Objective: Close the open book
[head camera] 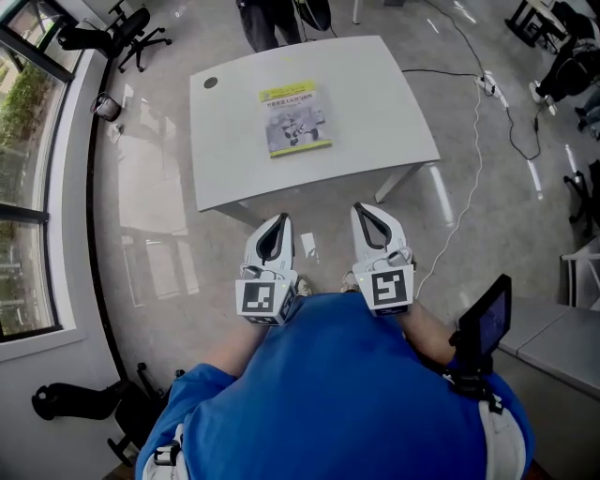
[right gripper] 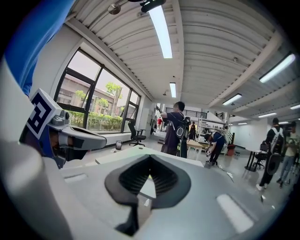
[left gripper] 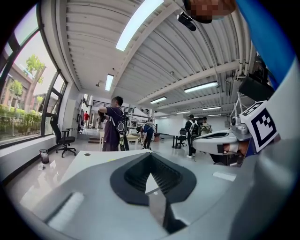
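The book [head camera: 297, 119] lies flat and closed on the white table [head camera: 375, 94], its yellow-and-grey cover facing up, near the table's middle. Both grippers hang close to my body, short of the table's near edge and well away from the book. My left gripper [head camera: 279, 221] has its jaws together with nothing between them; in the left gripper view its tips [left gripper: 150, 154] meet over the table top [left gripper: 93, 159]. My right gripper [head camera: 362, 210] is likewise shut and empty, with its tips [right gripper: 150, 157] together. The book is hidden behind the jaws in both gripper views.
A person [head camera: 267, 19] stands at the table's far side. An office chair [head camera: 117, 37] and a dark cup [head camera: 106, 106] are by the window at the left. Cables [head camera: 487, 89] run over the floor at the right, near another table [head camera: 562, 337].
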Motion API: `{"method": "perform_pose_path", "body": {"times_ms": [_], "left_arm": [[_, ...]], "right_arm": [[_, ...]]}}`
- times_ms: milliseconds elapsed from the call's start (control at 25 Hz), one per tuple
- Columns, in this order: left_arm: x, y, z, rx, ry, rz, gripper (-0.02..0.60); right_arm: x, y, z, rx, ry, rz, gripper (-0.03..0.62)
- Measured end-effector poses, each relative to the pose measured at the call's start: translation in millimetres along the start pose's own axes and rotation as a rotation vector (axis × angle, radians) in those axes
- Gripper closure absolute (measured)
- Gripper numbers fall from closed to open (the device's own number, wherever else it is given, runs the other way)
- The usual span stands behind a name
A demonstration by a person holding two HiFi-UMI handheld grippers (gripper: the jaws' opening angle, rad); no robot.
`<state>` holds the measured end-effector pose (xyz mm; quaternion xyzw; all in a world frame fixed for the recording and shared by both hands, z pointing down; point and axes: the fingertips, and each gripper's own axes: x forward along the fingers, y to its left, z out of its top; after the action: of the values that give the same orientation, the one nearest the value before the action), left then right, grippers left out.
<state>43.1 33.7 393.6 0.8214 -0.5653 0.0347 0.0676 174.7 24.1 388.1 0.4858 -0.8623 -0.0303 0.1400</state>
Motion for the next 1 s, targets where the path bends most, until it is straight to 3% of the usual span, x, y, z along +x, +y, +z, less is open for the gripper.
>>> {"method": "perform_pose_path", "body": {"times_ms": [360, 1000], "left_arm": [[3.4, -8.4, -0.3, -0.004, 0.030, 0.031, 0.575], [5.8, -11.4, 0.7, 0.001, 0.019, 0.013, 0.575]], "right_arm": [[-2.8, -10.7, -2.8, -0.002, -0.004, 0.005, 0.591], [0.1, -6.9, -0.6, -0.013, -0.012, 0.018, 0.591]]}}
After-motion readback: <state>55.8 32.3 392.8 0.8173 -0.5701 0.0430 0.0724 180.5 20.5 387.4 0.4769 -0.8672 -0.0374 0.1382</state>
